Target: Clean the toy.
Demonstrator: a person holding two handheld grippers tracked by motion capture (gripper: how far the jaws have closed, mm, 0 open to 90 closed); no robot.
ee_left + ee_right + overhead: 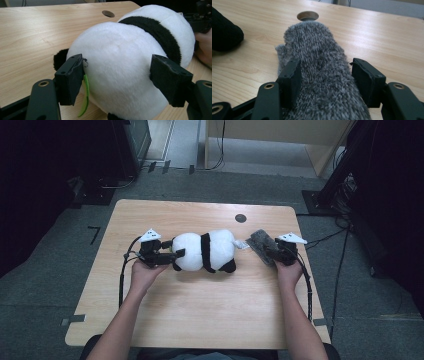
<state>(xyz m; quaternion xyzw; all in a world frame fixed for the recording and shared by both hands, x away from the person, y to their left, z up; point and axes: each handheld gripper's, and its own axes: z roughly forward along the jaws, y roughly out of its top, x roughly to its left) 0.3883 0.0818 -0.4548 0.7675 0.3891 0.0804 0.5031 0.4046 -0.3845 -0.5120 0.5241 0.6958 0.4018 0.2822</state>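
Two hand-held grippers bracket one line along the counter [200,310]. The left hand-held gripper [172,255] clamps the plush panda [205,251] at its left end. The right hand-held gripper [270,251] grips a grey fuzzy mitten [260,242], just right of the panda's white tag, its long axis angling toward the panda.

I hold my 2 forearms stretched forward, well apart. My left gripper [167,255] points inward, its fingers [70,78] spread wide and pressing soft fur; my right gripper [270,249] angles inward too, fingers [290,80] clamped.
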